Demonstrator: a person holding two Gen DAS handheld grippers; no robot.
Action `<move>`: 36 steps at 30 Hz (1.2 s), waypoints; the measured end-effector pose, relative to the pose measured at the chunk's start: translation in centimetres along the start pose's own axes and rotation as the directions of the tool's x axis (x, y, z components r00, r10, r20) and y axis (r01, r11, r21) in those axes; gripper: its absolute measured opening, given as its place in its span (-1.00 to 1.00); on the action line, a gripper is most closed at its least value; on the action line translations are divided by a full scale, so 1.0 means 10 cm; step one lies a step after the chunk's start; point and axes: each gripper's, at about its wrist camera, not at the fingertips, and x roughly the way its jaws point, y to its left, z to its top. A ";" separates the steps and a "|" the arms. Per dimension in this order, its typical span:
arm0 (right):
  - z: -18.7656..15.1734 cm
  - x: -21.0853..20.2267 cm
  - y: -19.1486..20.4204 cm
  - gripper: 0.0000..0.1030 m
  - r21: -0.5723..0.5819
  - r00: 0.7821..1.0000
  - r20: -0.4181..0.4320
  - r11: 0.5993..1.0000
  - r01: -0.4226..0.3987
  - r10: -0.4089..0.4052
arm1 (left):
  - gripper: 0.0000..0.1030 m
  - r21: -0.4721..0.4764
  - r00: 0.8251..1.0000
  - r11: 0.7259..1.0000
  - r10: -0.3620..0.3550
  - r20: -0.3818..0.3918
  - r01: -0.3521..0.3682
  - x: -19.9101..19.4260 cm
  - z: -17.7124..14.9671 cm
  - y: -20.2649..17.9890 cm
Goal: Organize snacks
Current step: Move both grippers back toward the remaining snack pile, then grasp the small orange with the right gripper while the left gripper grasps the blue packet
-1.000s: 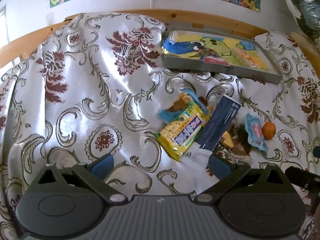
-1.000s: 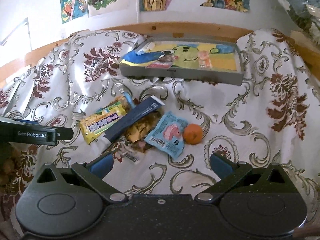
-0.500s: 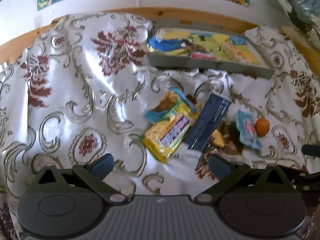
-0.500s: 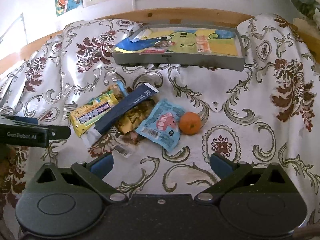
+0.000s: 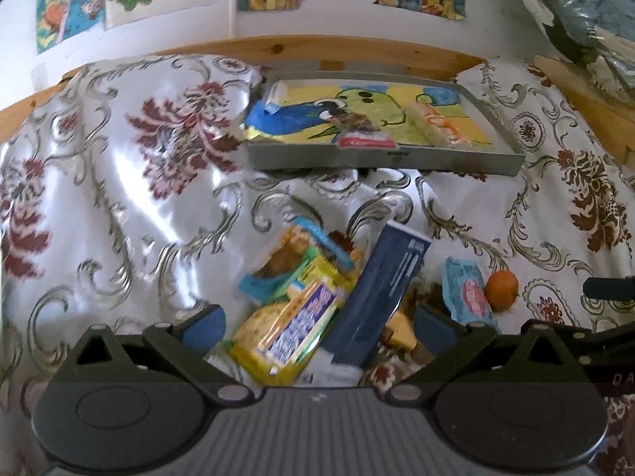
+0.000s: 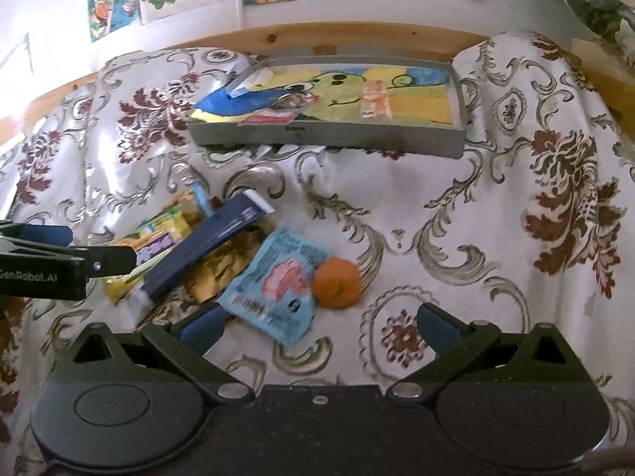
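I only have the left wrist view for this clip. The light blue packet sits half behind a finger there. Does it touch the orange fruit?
Observer: Yes. In the right wrist view the light blue packet lies flat, with one edge against the orange fruit.
Operator: What is the gold thing under the dark blue box?
Observer: A crumpled gold wrapper. It spreads out from under the dark blue box towards the light blue packet.
Operator: Is the right hand-held gripper open?
Observer: Yes. The right hand-held gripper is wide open and holds nothing. The fruit and the packet lie just ahead of it.
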 end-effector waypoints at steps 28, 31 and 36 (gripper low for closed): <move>0.14 0.67 -0.27 0.40 -0.302 0.993 -0.040 0.946 -0.115 0.108 | 0.79 -0.150 0.877 0.897 -0.439 -0.194 0.416 0.66 0.29 -0.42; 0.18 0.71 -0.28 0.21 -0.291 0.990 -0.039 0.946 -0.141 0.135 | 0.69 -0.144 0.871 0.894 -0.447 -0.203 0.425 0.68 0.29 -0.43; 0.14 0.77 -0.34 -0.13 -0.260 0.986 -0.067 0.951 -0.168 0.155 | 0.40 -0.134 0.866 0.895 -0.446 -0.226 0.426 0.74 0.28 -0.45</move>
